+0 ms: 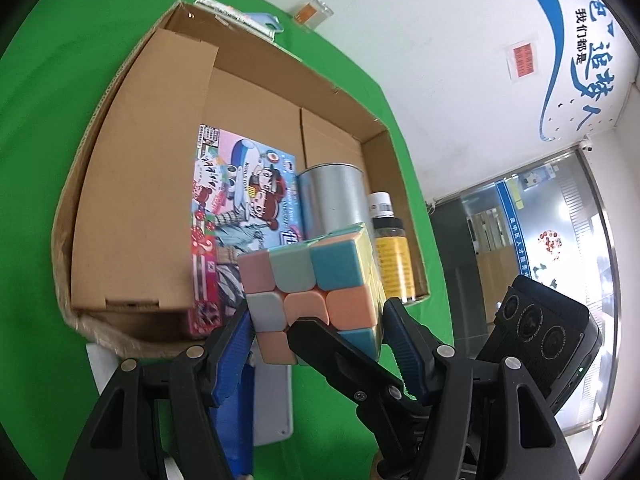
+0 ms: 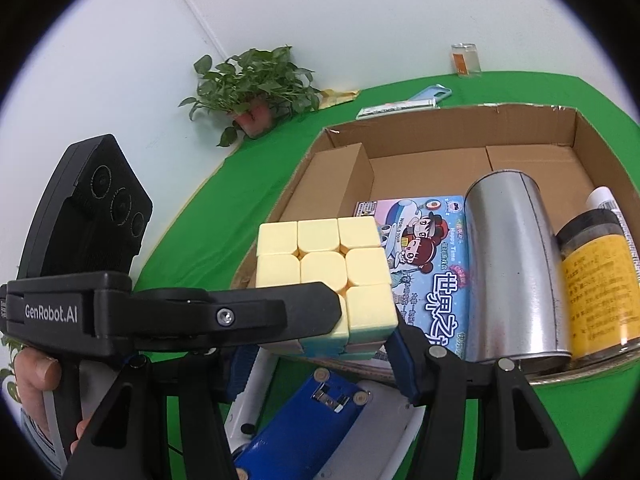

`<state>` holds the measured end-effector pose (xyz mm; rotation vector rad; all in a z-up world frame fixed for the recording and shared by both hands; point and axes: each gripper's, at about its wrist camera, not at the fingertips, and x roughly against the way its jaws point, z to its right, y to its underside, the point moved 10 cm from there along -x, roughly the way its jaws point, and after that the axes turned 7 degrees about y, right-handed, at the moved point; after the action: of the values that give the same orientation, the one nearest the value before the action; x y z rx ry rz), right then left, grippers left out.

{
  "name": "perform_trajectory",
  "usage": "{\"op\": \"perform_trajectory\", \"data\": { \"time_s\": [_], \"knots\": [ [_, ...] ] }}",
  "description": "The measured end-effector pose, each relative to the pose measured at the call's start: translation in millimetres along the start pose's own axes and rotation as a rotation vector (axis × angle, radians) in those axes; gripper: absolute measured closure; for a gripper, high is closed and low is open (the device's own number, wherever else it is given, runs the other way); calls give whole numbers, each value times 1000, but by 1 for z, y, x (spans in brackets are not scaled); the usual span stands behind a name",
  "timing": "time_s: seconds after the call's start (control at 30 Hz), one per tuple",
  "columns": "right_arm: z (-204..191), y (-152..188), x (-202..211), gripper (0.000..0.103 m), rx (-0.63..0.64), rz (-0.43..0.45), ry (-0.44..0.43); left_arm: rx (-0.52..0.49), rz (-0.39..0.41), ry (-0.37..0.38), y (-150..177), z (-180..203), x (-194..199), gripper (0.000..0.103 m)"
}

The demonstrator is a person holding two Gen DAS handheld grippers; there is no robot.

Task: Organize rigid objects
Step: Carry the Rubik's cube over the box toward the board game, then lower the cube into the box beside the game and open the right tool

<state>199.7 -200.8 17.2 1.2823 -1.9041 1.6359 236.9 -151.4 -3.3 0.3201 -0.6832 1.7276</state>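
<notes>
— Left wrist view: is the puzzle cube (image 1: 312, 288) held by both?

— It is clamped between the left hand-held gripper (image 1: 316, 320) and the right hand-held gripper (image 2: 320, 344), above the near edge of the cardboard box (image 1: 132, 184) on the green tabletop (image 1: 48, 92). It is judged mid-carry; lowering beside the picture box (image 1: 244, 192) is called for.

— What is hidden?

— Pad contact is partly covered.

A pastel puzzle cube (image 1: 316, 280) was held above the near edge of an open cardboard box (image 1: 132, 184).
</notes>
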Motion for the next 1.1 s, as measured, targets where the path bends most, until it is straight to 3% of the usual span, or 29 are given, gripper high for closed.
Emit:
{"op": "perform_trajectory", "data": {
  "time_s": [0.2, 0.3, 0.4, 0.57, 0.63, 0.77, 0.8, 0.83, 0.87, 0.93, 1.0, 1.1],
  "knots": [
    [8, 0, -19, 47, -45, -7, 40, -12, -1, -55, -12, -16, -10, 39],
    [11, 6, -31, 46, -61, -42, 66, -24, 64, -90, -21, -22, 1, 27],
    [6, 22, -42, 42, -52, -114, 34, -37, 102, -105, -24, -25, 17, 27],
    [-1, 26, -25, 37, -34, -66, -15, -74, 166, -177, -17, -31, 41, 27],
    [-4, 23, -16, 38, -5, -28, -22, -106, 224, -213, -12, -30, 54, 26],
    [-23, 26, -11, 37, 73, -36, -35, -218, 379, -304, -3, -14, 87, 24],
    [-26, 26, -5, 35, 102, -19, -26, -258, 453, -363, 1, -8, 101, 19],
    [-25, 26, 0, 33, 114, 0, -11, -282, 507, -406, 4, -4, 112, 7],
    [-22, 25, 6, 30, 119, 26, 24, -312, 590, -476, 10, 1, 127, 0],
    [-6, 24, 26, 21, 107, 104, 120, -363, 695, -572, 21, 9, 145, 0],
    [6, 26, 44, 20, 89, 156, 162, -399, 699, -621, 33, 12, 145, 0],
    [25, 42, 62, 20, 85, 180, 261, -379, 660, -601, 54, 10, 135, 5]
  ]
}}
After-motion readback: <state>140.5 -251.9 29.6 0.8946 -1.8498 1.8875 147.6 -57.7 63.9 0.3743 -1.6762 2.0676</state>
